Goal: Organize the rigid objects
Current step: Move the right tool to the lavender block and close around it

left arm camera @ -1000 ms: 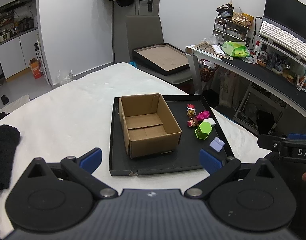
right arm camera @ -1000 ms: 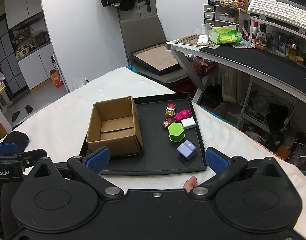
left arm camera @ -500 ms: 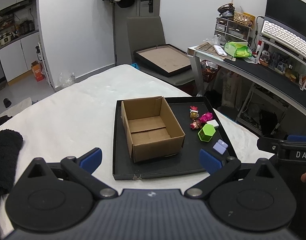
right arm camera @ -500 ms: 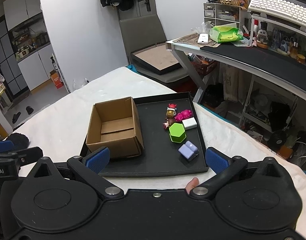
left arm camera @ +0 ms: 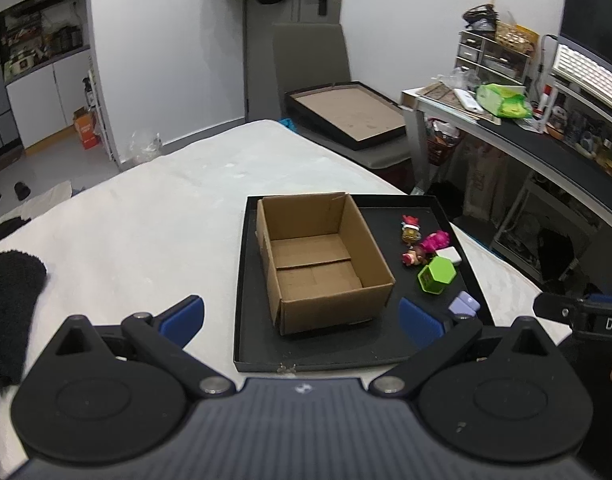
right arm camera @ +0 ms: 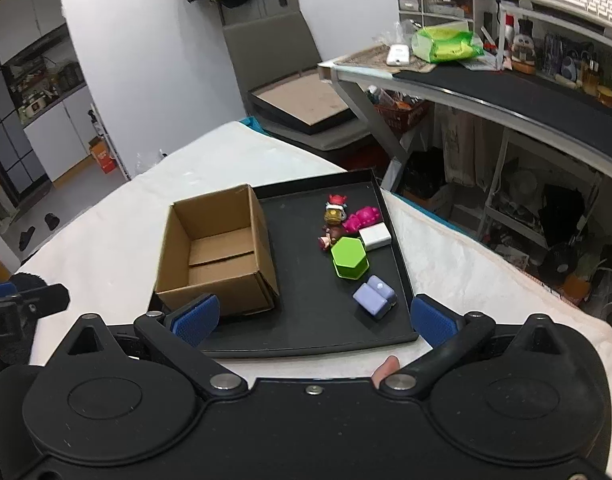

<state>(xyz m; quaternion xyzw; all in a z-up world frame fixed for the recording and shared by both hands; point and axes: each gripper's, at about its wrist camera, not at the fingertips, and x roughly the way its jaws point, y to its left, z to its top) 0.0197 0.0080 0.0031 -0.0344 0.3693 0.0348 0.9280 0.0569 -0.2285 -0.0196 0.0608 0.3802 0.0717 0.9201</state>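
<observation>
A: Status check. Left hand-held gripper spread wide, nothing between the blue pads. Right hand-held gripper also spread wide and empty. Both hover at the near edge of the black tray, which lies on a white-covered bed, not a desk.

B: Item positions?

A: The cardboard box sits open and empty in the tray's left half. The loose pieces are in the right half: lilac two-part block nearest, green hexagonal container just beyond it, white block touching the pink toy, and a red-capped figurine farthest. A smaller figurine lies beside the hexagon.

B: Which first, in your judgement?

A: The lilac block, with the right gripper. It is nearest and stands apart from the cluster, so the fingers can straddle it without knocking the others.

B: Technique notes?

A: Come down from above, pads on its two long flat faces, and close squarely. It lies near the tray's right wall; keep the outer finger inside the rim. Lift clear of the box wall before releasing.
</observation>
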